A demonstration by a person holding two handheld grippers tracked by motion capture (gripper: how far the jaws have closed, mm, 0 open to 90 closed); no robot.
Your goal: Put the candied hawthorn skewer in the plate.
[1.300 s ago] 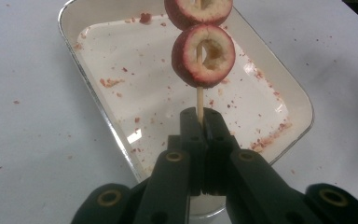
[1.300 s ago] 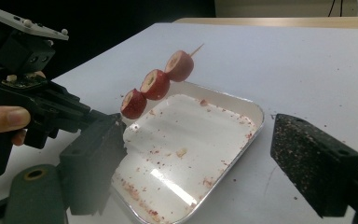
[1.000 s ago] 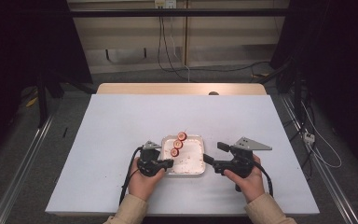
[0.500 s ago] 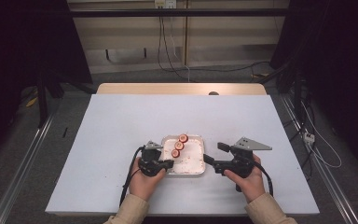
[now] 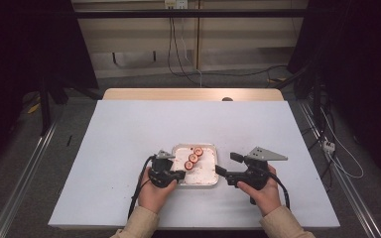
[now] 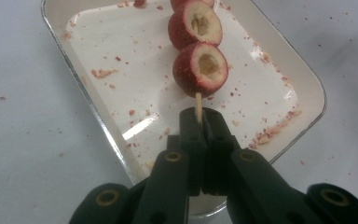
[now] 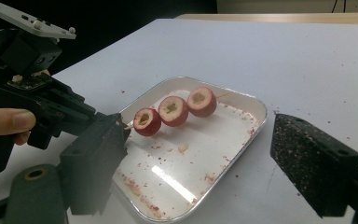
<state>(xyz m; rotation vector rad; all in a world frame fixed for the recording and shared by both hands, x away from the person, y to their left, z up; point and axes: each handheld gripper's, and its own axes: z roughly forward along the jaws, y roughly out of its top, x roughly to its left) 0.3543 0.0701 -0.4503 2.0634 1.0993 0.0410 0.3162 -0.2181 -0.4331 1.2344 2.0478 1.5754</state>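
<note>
A thin wooden skewer (image 6: 198,101) carries three red hollowed fruit pieces (image 6: 200,70) over a shallow white tray (image 6: 121,60). My left gripper (image 6: 199,116) is shut on the skewer's bare near end. From above, the fruit (image 5: 193,157) runs diagonally across the tray (image 5: 203,176), with the left gripper (image 5: 181,174) at its near left corner. My right gripper (image 5: 226,164) stands open just off the tray's right side. In the right gripper view, the fruit (image 7: 173,111) hangs above the tray (image 7: 205,186), between the spread jaws of the right gripper (image 7: 205,154).
Red and tan crumbs lie scattered on the tray floor (image 6: 265,135) and the white table (image 5: 129,129). A wooden strip (image 5: 193,94) runs along the table's far edge. Cables (image 5: 178,49) hang behind it, and metal rails (image 5: 25,168) run along both sides.
</note>
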